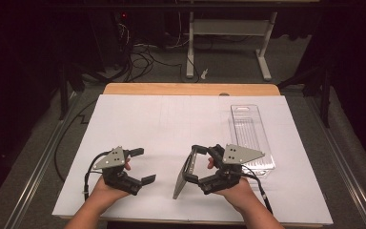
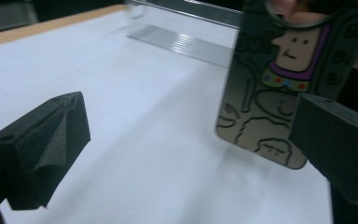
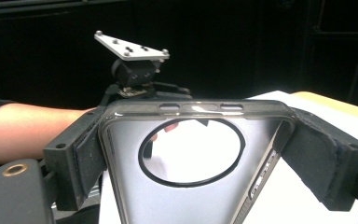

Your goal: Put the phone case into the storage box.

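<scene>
1. Two grippers over a white surface [image 1: 171, 124]; right gripper [image 1: 199, 164] has its fingers clamped on the long edges of a phone case [image 1: 185, 174], held on edge above the surface.
2. Case: smoky translucent shell, rounded corners, black ring inside, cartoon line art on the back [image 2: 265, 88].
3. Left gripper [image 1: 142, 166]: fingers spread wide, empty, near the case.
4. Clear ribbed plastic tray [image 1: 250, 136] lies flat just beside the right gripper.

The high view looks forward and down on the table [image 1: 190, 119]. Each gripper view looks along its own jaws, very near. All three share the phone case [image 1: 183, 177].
</scene>
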Motion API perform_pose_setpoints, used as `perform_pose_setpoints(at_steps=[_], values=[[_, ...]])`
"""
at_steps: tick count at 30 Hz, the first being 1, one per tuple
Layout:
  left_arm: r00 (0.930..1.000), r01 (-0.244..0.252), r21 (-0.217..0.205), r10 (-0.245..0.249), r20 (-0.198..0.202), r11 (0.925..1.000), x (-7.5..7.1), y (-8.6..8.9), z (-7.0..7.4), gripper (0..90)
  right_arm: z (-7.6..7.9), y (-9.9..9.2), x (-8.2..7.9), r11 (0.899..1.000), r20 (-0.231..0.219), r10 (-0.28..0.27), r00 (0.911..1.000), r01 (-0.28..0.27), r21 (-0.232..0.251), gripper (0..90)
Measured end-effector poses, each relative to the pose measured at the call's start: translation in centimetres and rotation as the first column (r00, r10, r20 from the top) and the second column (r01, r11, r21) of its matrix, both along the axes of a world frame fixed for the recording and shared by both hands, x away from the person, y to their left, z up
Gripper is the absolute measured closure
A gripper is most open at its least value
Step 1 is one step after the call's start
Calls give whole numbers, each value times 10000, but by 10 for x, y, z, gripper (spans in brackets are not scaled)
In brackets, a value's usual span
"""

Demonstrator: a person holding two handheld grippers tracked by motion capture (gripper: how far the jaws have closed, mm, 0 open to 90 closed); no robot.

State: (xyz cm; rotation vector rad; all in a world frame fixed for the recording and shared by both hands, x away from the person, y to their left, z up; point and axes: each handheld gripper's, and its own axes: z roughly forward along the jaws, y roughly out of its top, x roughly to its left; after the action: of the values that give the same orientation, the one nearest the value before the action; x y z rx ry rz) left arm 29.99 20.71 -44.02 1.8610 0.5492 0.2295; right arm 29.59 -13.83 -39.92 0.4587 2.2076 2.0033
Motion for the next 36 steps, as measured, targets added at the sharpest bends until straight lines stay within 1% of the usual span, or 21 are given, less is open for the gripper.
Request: perform_pose_setpoints(at_steps=[2, 3, 6, 7, 8, 9, 10, 11, 13, 15, 19, 21, 23, 25, 26, 27, 30, 33, 35, 36], values=[[9994, -338, 100, 338, -63, 9994, 0, 5, -1, 1, 0, -2, 0, 10000, 47, -97, 9999, 98, -22, 132], [9982, -597, 155, 598, -77, 9981, 0, 9, -3, 0, 0, -3, 0, 9998, 76, -173, 9998, 173, -44, 132], [9936, -1104, 286, 1109, -200, 9935, 0, 17, -6, 1, 0, -5, 0, 9993, 138, -363, 9992, 364, -105, 132], [9921, -1229, 340, 1237, -221, 9918, 1, 19, -7, 1, 1, -6, 0, 9988, 154, -471, 9988, 473, -104, 132], [9921, -1229, 340, 1237, -221, 9918, 1, 19, -7, 1, 1, -6, 0, 9988, 154, -471, 9988, 473, -104, 132], [9843, -1740, 239, 1746, -259, 9845, 1, 23, -8, 1, 1, -8, 1, 9981, 203, -603, 9980, 605, -108, 132], [9843, -1740, 239, 1746, -259, 9845, 1, 23, -8, 1, 1, -8, 1, 9981, 203, -603, 9980, 605, -108, 132], [9769, -2110, 234, 2116, -299, 9772, 3, 25, -9, 1, 2, -11, 1, 9967, 242, -798, 9965, 800, -109, 132], [9718, -2340, 204, 2345, -264, 9720, 3, 27, -9, 1, 2, -12, 1, 9956, 262, -931, 9953, 935, -115, 132], [9696, -2426, 173, 2430, -283, 9700, 4, 29, -11, 1, 3, -14, 0, 9932, 359, -1136, 9929, 1144, -214, 132], [9668, -2533, 273, 2540, -284, 9670, 5, 29, -12, 1, 3, -15, -1, 9887, 481, -1443, 9884, 1460, -342, 132], [9663, -2556, 281, 2563, -239, 9664, 5, 28, -12, 1, 3, -16, -2, 9872, 564, -1534, 9866, 1555, -358, 132], [9664, -2561, 305, 2567, -157, 9662, 4, 27, -12, 1, 3, -17, -3, 9837, 641, -1725, 9829, 1753, -395, 132], [9660, -2581, 419, 2585, -48, 9652, 3, 26, -12, 1, 3, -19, -4, 9804, 678, -1892, 9796, 1923, -421, 132], [9672, -2529, 434, 2537, -126, 9665, 4, 26, -12, 1, 3, -21, -4, 9792, 649, -1964, 9784, 1991, -388, 132], [9664, -2561, 439, 2569, -130, 9657, 4, 26, -12, 1, 3, -22, -4, 9781, 577, -2028, 9775, 2051, -364, 132], [9650, -2611, 420, 2618, -134, 9644, 4, 27, -12, 1, 3, -28, -5, 9727, 627, -2259, 9721, 2286, -389, 132], [9645, -2632, 406, 2639, -126, 9639, 4, 27, -12, 1, 4, -33, -6, 9648, 716, -2566, 9639, 2598, -401, 132], [9658, -2583, 394, 2589, -135, 9653, 4, 27, -12, 1, 4, -37, -7, 9612, 734, -2711, 9597, 2739, -312, 132], [9662, -2567, 426, 2574, -124, 9655, 4, 26, -12, 1, 4, -39, -8, 9576, 744, -2835, 9561, 2863, -309, 132]])
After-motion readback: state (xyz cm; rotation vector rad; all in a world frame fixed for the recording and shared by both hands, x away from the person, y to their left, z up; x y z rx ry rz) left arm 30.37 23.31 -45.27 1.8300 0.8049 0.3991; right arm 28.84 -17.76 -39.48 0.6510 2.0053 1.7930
